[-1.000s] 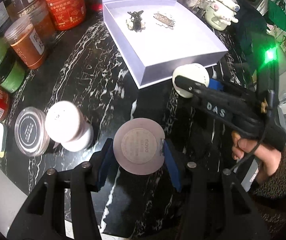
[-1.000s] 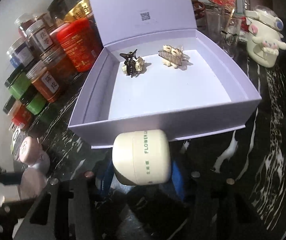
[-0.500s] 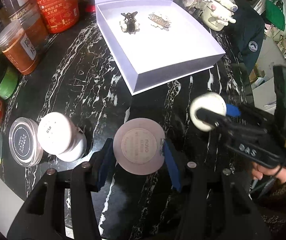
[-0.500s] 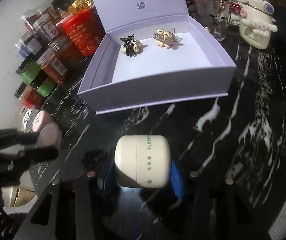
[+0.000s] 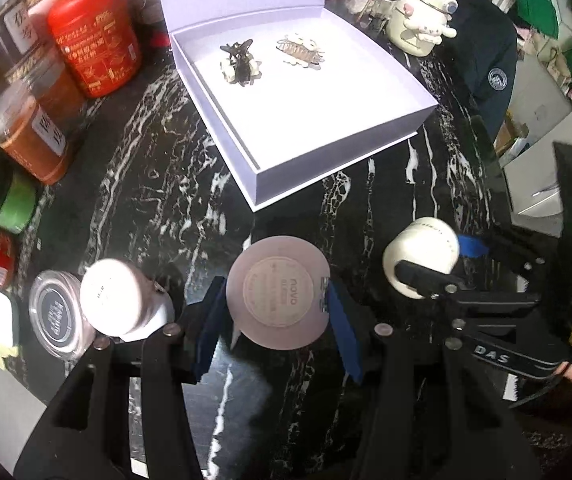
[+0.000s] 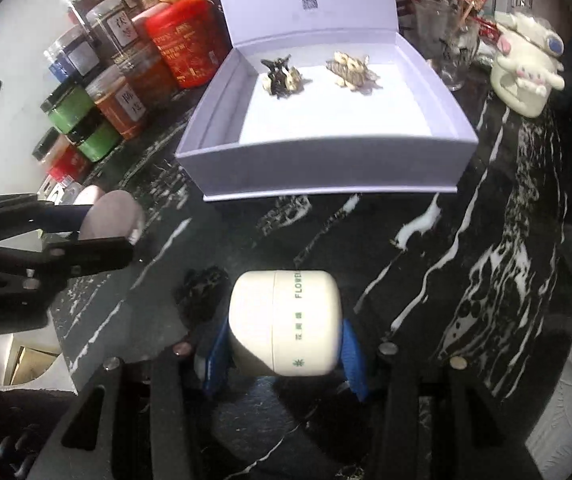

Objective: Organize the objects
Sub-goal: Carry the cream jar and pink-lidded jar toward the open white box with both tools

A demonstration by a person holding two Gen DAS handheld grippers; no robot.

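My left gripper (image 5: 272, 304) is shut on a round pink-lidded jar (image 5: 278, 292), held above the black marble table. It also shows at the left of the right wrist view (image 6: 110, 220). My right gripper (image 6: 282, 332) is shut on a cream jar (image 6: 286, 320) lying sideways between the blue pads; it shows in the left wrist view (image 5: 421, 260) to the right of the pink jar. An open lavender box (image 5: 365, 148) stands beyond both, with a dark hair clip (image 5: 240, 62) and a pale hair clip (image 5: 301, 50) inside.
A white-lidded jar (image 5: 112, 300) and a clear-lidded jar (image 5: 56, 320) stand at the left. Red, orange and green containers (image 5: 94, 36) line the back left. A cream character mug (image 5: 417, 28) stands at the back right. The table edge runs along the right.
Both grippers have drawn back from the box with their jars still held. The right gripper and cream jar moved from the box's front wall to beside the pink jar.
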